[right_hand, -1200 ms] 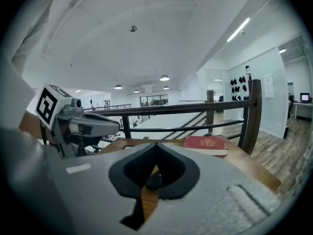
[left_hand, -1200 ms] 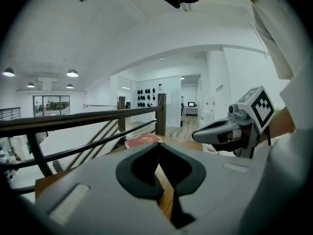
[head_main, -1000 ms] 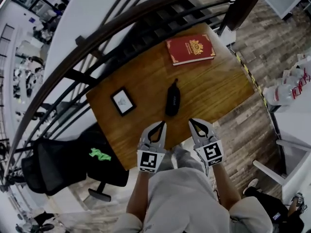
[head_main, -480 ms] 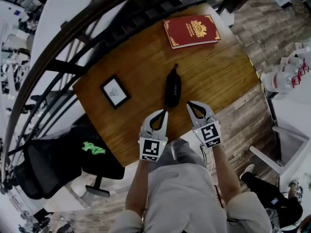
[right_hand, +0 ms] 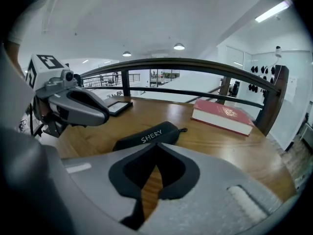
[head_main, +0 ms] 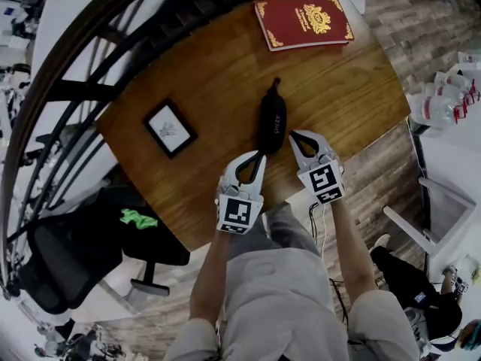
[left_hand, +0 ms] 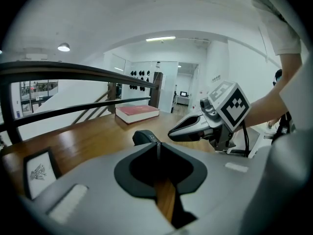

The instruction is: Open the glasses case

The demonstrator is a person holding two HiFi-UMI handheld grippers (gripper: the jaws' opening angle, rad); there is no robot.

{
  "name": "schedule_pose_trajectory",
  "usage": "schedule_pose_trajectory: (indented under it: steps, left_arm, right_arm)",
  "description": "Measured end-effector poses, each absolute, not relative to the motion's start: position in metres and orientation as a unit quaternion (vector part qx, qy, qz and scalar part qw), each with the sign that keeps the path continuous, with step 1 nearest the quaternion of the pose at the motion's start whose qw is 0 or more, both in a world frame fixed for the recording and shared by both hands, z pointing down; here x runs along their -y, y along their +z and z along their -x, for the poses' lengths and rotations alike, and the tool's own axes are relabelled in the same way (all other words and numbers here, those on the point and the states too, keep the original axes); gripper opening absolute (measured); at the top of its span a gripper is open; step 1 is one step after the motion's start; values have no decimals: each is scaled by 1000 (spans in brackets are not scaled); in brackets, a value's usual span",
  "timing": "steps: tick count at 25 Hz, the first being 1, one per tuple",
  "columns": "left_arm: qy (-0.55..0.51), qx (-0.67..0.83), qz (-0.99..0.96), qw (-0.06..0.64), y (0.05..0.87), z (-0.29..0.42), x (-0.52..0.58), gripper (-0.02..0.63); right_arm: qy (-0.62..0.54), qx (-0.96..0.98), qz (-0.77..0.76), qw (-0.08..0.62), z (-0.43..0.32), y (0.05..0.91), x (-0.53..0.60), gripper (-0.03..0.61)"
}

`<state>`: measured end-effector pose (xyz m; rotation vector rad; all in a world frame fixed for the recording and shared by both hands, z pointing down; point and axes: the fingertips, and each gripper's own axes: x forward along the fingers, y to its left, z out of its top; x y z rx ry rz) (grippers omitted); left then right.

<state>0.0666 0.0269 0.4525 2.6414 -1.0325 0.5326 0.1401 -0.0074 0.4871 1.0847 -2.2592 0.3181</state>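
Since the glasses case [head_main: 271,122] lies closed by the near edge of the table [head_main: 353,104], nothing is done yet: your right tool [head_main: 294,136] is pressed together, your left tool [head_main: 260,156] empty, tips just parting.

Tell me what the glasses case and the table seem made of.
Glasses case: probably soft matte black fabric or neoprene, no shine, white printed lettering; a stiff shell underneath cannot be ruled out. Table: wood, visible grain, smooth varnished-looking finish with a light sheen.

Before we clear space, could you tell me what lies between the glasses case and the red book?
Nothing: only bare table separates the glasses case from the red book, as the head view shows.
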Motion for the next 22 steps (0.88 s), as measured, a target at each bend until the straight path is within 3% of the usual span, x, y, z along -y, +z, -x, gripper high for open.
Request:
schedule_pose_trajectory:
  steps: [17,22]
  left_arm:
    - [187,323,-914,159,481,-67,-24,144]
    - [197,321,-913,156,485,-67,-26,207]
  right_arm:
    - [86,863,-368,335,-116,497,26,3]
    - [80,867,-354,340,-107,494,28,2]
